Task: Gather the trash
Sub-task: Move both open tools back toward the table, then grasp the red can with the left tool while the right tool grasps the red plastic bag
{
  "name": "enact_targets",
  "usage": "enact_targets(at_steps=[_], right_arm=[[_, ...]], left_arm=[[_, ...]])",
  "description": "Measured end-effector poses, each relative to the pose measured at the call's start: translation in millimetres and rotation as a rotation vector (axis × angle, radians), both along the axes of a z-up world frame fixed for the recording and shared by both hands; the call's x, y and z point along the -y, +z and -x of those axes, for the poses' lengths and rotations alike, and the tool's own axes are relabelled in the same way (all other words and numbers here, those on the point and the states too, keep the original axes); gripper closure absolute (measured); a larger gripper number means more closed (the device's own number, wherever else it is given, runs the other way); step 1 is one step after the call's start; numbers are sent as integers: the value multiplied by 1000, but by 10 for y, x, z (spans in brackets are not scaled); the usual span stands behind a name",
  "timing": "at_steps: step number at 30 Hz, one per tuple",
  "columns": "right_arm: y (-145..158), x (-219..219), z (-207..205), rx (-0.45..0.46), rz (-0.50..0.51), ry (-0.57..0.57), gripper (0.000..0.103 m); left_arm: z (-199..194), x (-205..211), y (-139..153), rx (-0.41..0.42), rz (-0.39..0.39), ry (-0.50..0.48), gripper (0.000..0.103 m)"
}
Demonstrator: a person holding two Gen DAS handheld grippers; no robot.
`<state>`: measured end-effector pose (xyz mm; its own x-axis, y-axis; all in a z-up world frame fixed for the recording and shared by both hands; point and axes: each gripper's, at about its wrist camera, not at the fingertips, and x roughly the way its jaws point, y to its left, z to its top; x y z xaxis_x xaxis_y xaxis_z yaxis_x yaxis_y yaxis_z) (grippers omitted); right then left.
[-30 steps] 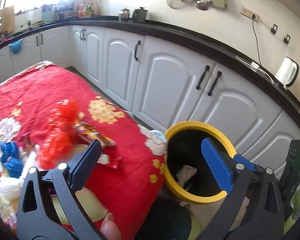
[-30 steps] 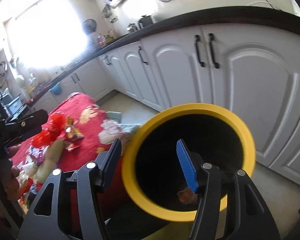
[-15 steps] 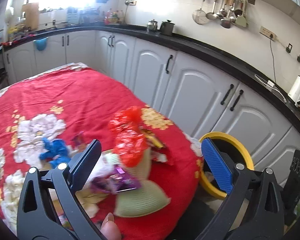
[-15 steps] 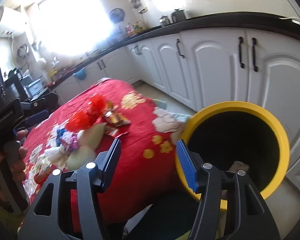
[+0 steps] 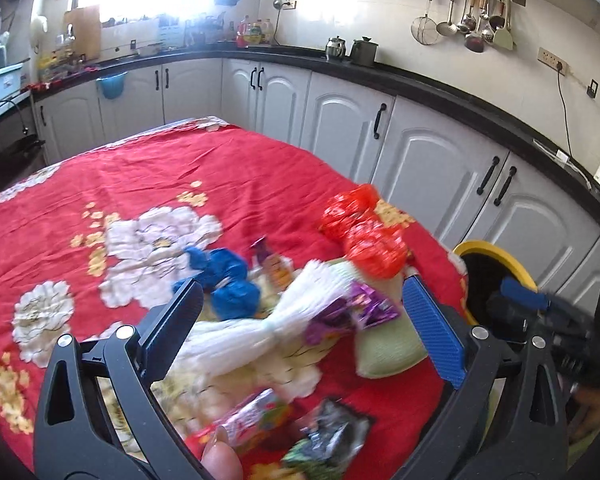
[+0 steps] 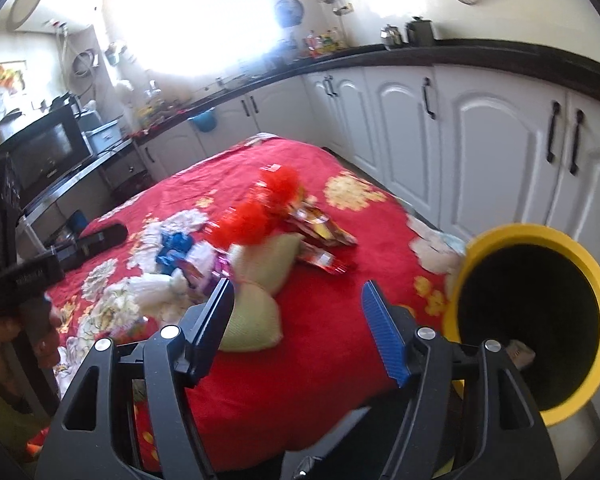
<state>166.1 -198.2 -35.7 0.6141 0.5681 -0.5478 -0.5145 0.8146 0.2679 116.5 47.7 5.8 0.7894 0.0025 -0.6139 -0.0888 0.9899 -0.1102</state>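
A table with a red flowered cloth holds a heap of trash near its edge: red crinkly wrappers, blue crumpled bits, a white stringy bundle, a purple wrapper, pale green pads and shiny snack packets.

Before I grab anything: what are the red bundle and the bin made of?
Red bundle: looks like thin crinkled plastic film, glossy, with white print; blurred, so not certain. Bin: seems rigid moulded plastic, with a smooth yellow rim and a dark inside.
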Motion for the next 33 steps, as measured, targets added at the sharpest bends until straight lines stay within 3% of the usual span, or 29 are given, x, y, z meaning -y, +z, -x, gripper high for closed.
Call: enact_targets(at_steps=[9, 16, 23, 27, 33], right_arm=[[45, -495, -219, -1, 31, 34, 39], [-2, -735, -412, -17, 48, 27, 39], [-67, -911, -598, -52, 52, 1, 39], [-117, -967, -672, -77, 64, -5, 54], [-146, -1009, -668, -74, 82, 4, 88]], left_arm=[[217, -295, -135, -18, -12, -23, 11], [375, -434, -372, -70, 5, -100, 11], [379, -476, -607, -148, 64, -159, 24], [363, -482, -716, -188, 86, -180, 34], [354, -507, -833, -229, 103, -180, 44]])
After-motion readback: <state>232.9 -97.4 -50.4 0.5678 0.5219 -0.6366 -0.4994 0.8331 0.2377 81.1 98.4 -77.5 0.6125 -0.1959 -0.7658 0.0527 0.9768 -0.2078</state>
